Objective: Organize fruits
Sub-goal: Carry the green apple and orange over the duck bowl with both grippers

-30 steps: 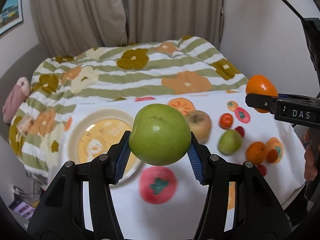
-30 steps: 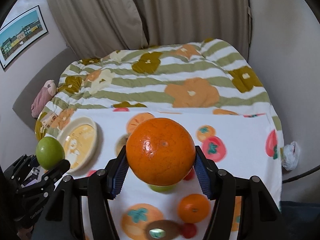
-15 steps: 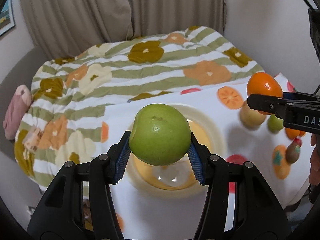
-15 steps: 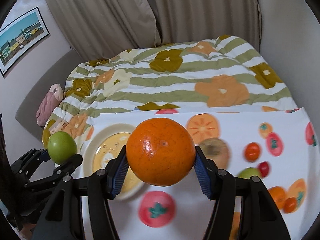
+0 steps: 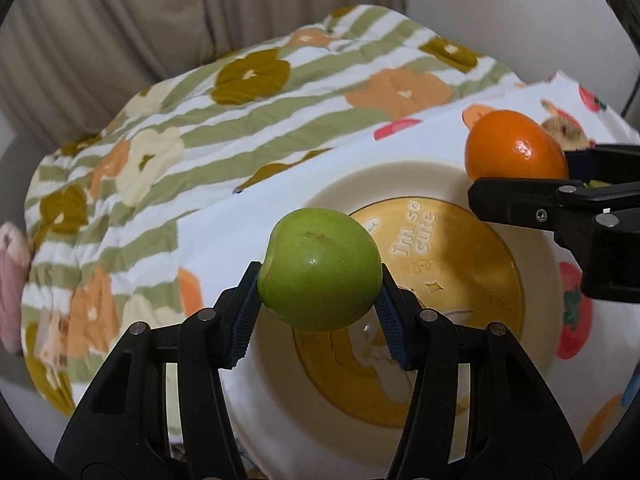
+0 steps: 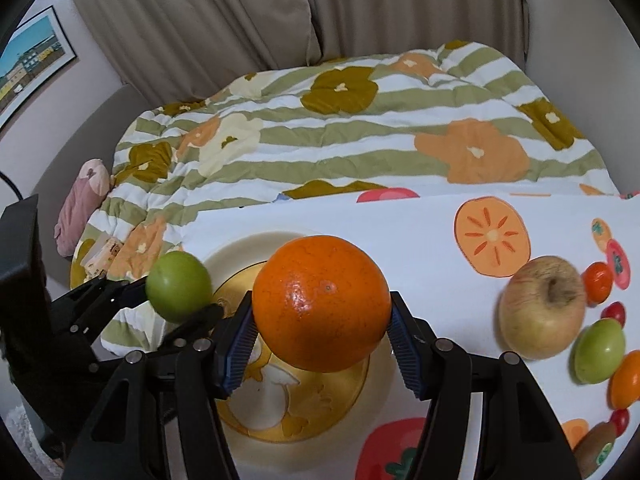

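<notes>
**Two fruits held over the plate**

Left gripper [image 5: 319, 298]: jaws clenched on green apple [image 5: 319, 268], blue pads pressed to both flanks, fruit lifted clear above the near-left part of the plate [image 5: 404, 176]. From the right wrist view, same apple [image 6: 179, 286] seen at the plate's left edge, left gripper [image 6: 176, 300] reaching in from the lower left.

Right gripper [image 6: 322, 326]: jaws clenched on orange [image 6: 322, 304], pads tight at either side, fruit hanging above the plate [image 6: 240, 248]. From the left wrist view, orange [image 5: 514, 146] sits over the plate's far-right rim, right gripper [image 5: 520, 172] entering from the right edge.

Plate: cream rim, yellow centre with cartoon print and the words "i'm so cute"; resting on white fruit-print cloth [image 6: 400, 224] over the worktop.

To the right on the cloth: pale russet apple [image 6: 542, 314] near the plate; just beyond it a second green apple [image 6: 599, 354], a small orange [image 6: 626, 380], a mandarin [image 6: 598, 282], small red fruits [image 6: 614, 312] and a kiwi [image 6: 596, 446] at the lower edge, clustered close together.

Farther back: bed with green-striped floral quilt [image 6: 360, 128]; pink plush [image 6: 82, 204] at its left side. Behind, beige curtains [image 6: 280, 12]; framed picture [image 6: 28, 60] on left wall.
</notes>
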